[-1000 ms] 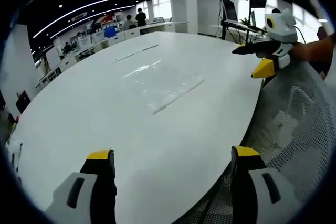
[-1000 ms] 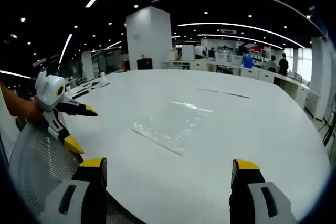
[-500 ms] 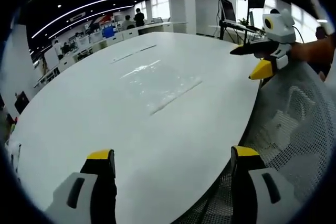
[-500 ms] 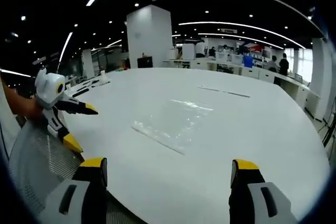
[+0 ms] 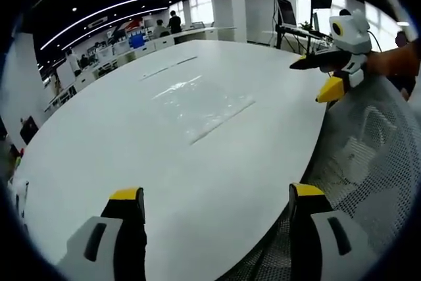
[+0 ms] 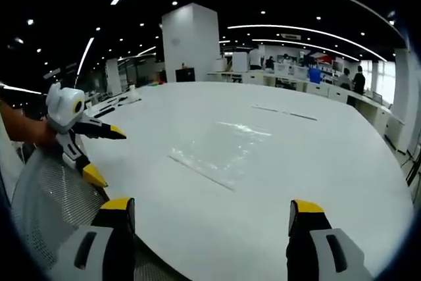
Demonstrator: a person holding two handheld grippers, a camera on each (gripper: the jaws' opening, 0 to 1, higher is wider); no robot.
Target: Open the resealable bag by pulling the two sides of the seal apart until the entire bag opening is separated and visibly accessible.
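A clear resealable bag (image 5: 197, 103) lies flat on the big white table (image 5: 131, 162), its seal strip on the side nearer me; in the right gripper view the same bag (image 6: 220, 153) rests mid-table. My left gripper (image 5: 214, 195) is open, well short of the bag, jaws over the table's near edge. My right gripper (image 6: 207, 205) is open too, empty, also back from the bag. Each gripper appears in the other's view: the right gripper (image 5: 317, 77) at the upper right, the left gripper (image 6: 106, 154) at the left, both with jaws apart.
A grey mesh chair back (image 5: 368, 156) stands at the table's near edge, seen again as the mesh chair (image 6: 46, 208) below the left gripper. A white pillar (image 6: 191, 44), desks and people stand far behind the table. Monitors (image 5: 296, 4) sit beyond the right side.
Both views shifted only slightly; the right gripper view tilted a little, so the bag sits marginally lower. The bag has not moved and both grippers stay open.
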